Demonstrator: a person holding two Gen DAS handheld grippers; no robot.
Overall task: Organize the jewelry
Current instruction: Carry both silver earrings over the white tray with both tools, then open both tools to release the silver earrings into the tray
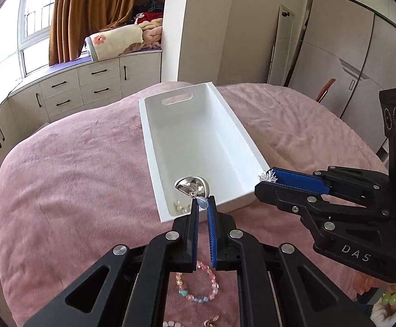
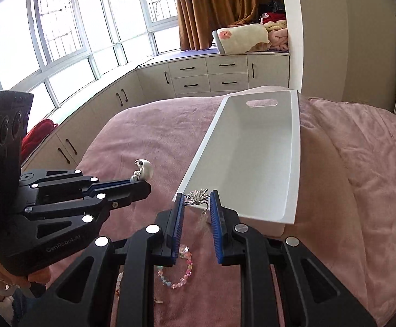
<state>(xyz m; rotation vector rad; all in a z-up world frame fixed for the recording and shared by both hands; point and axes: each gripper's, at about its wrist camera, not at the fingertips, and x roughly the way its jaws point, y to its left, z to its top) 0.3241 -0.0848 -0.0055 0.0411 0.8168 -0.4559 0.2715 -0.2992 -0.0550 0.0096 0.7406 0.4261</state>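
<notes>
- Left gripper [image 1: 203, 201] was what I had clamped on a silver shell-shaped earring [image 1: 192, 186], raised over the near end of the white tray [image 1: 241, 147].
- Right gripper [image 2: 197, 200] I kept pinched on a spiky silver brooch [image 2: 196, 196] at the tray's near corner.
- Pink bedspread [image 1: 75, 177] carried the tray.
- Pastel bead bracelet [image 1: 198, 286] lay on it below the grippers.
- Small pearl piece [image 1: 178, 207] sat inside the tray.

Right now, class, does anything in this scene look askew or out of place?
Little stands out. The white tray lies at a slant on the pink blanket, and a beaded bracelet is still outside it on the blanket.
</notes>
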